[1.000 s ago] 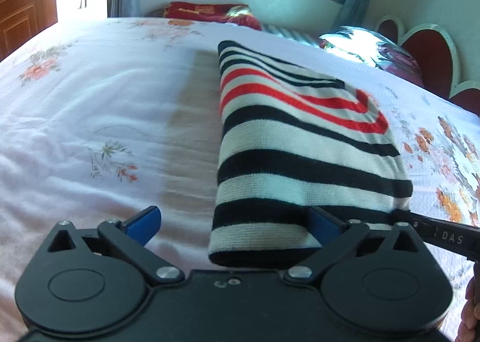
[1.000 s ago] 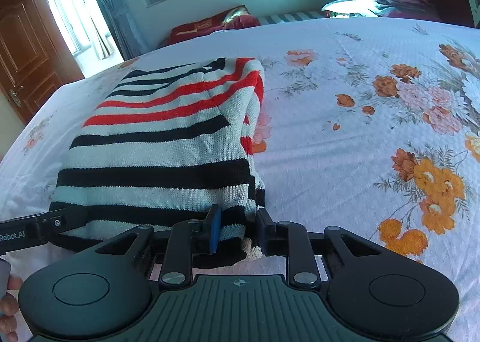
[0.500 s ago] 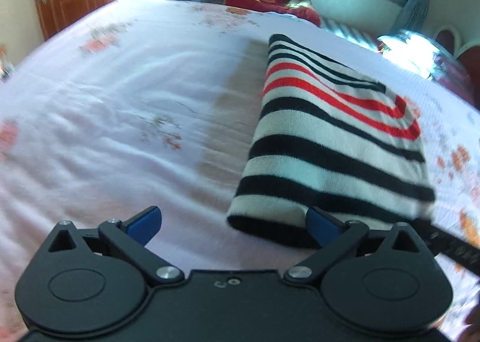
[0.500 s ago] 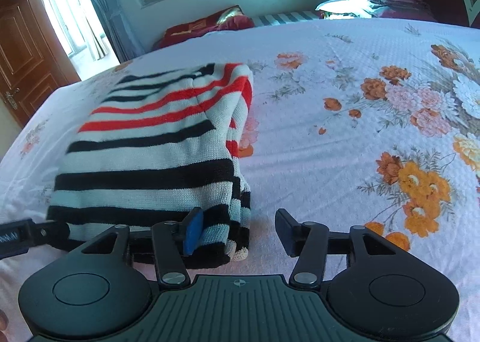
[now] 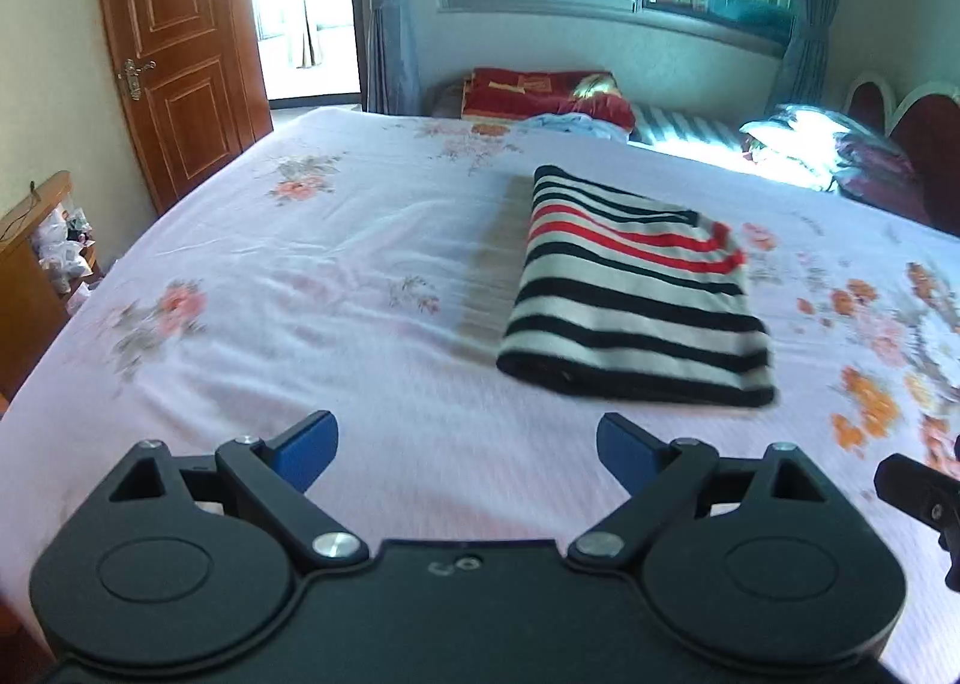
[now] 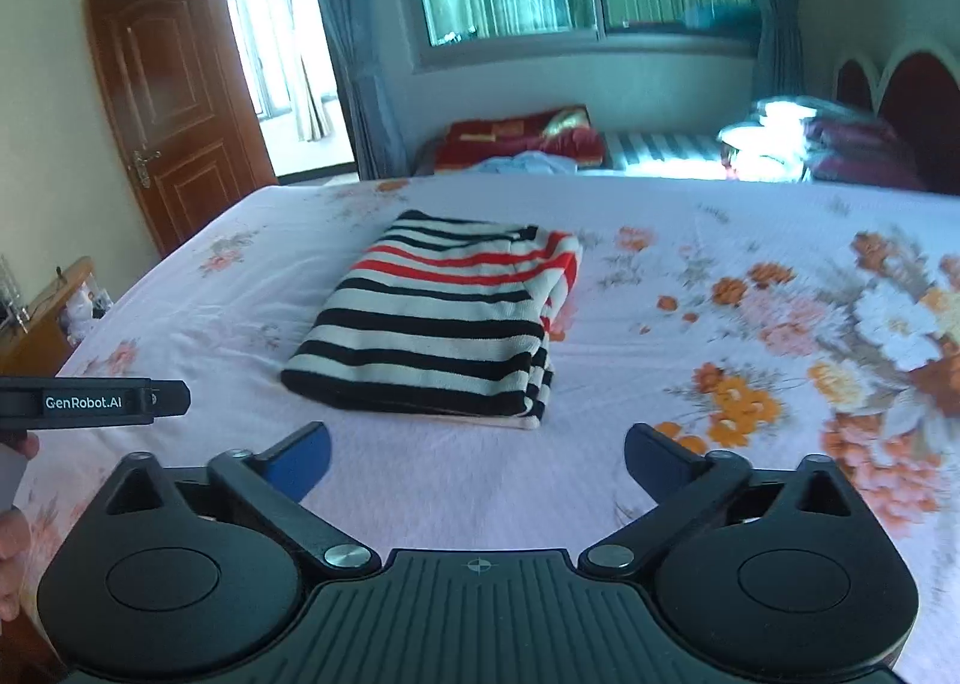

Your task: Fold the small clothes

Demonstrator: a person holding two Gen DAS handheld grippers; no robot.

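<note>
A folded knit sweater (image 5: 636,312) (image 6: 438,318) with black, white and red stripes lies flat on the floral bed sheet (image 5: 300,294) (image 6: 690,402). My left gripper (image 5: 465,438) hovers above the sheet, nearer than the sweater's front edge; its jaws are closing a little with nothing between them. My right gripper (image 6: 477,444) is also off the sweater, its jaws opening wide and empty. In the right wrist view the left gripper's finger (image 6: 90,401) shows at the left edge, with a hand (image 6: 12,534) below it.
A wooden door (image 5: 180,66) stands open at the back left. A wooden bedside cabinet (image 5: 30,288) sits by the bed's left edge. Red bedding (image 5: 540,96) and pillows (image 5: 804,144) lie beyond the bed, a headboard (image 6: 912,114) at the right.
The right gripper let go of the sweater's near corner and opened wide. Both grippers rose and drew back, so the sweater now lies farther away.
</note>
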